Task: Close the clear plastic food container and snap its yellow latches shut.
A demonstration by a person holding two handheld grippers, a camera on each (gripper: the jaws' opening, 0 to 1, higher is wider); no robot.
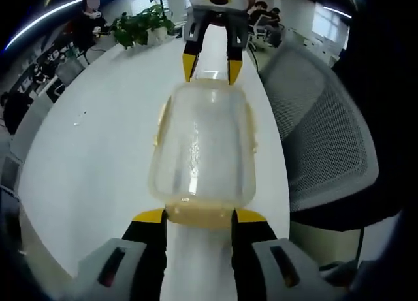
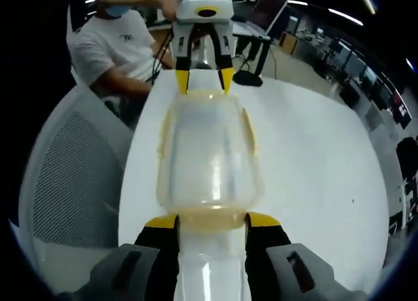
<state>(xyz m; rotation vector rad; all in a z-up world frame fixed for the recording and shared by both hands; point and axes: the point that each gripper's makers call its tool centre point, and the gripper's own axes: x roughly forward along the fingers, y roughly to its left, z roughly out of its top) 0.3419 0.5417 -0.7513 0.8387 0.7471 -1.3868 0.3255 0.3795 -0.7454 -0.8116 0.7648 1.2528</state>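
Left gripper view: long white table [image 1: 98,157] runs away from the camera, a grey mesh office chair [image 1: 320,131] pulled up along its right edge. Clear plastic container [image 1: 202,147] sits lengthwise on the table, lid on, between the two tools. Near end latch [image 1: 198,214], pale yellow, lies between the left gripper's [image 1: 198,217] yellow-tipped jaws; jaws stand apart, one at each corner of that end, seemingly touching it, though I cannot tell whether they press. At the far end the right gripper [image 1: 211,64] reaches in, its two yellow tips spread at the container's far corners. Side latches [image 1: 160,121] hug the long walls; I cannot tell whether they are snapped. Potted green plants [image 1: 140,23] stand at the table's far end, with seated people beyond.

Right gripper view: same container [image 2: 208,154] from the opposite end, on the same white table [image 2: 313,157]. Mesh chair [image 2: 72,170] now on the left. Right gripper [image 2: 211,219] jaws apart, flanking the near yellow latch [image 2: 210,217]. Left gripper [image 2: 204,76] meets the far end, tips spread to the corners. Person in a white shirt [image 2: 111,46] sits behind it at the table's edge. Open laptop [image 2: 271,7] on a stand further back.
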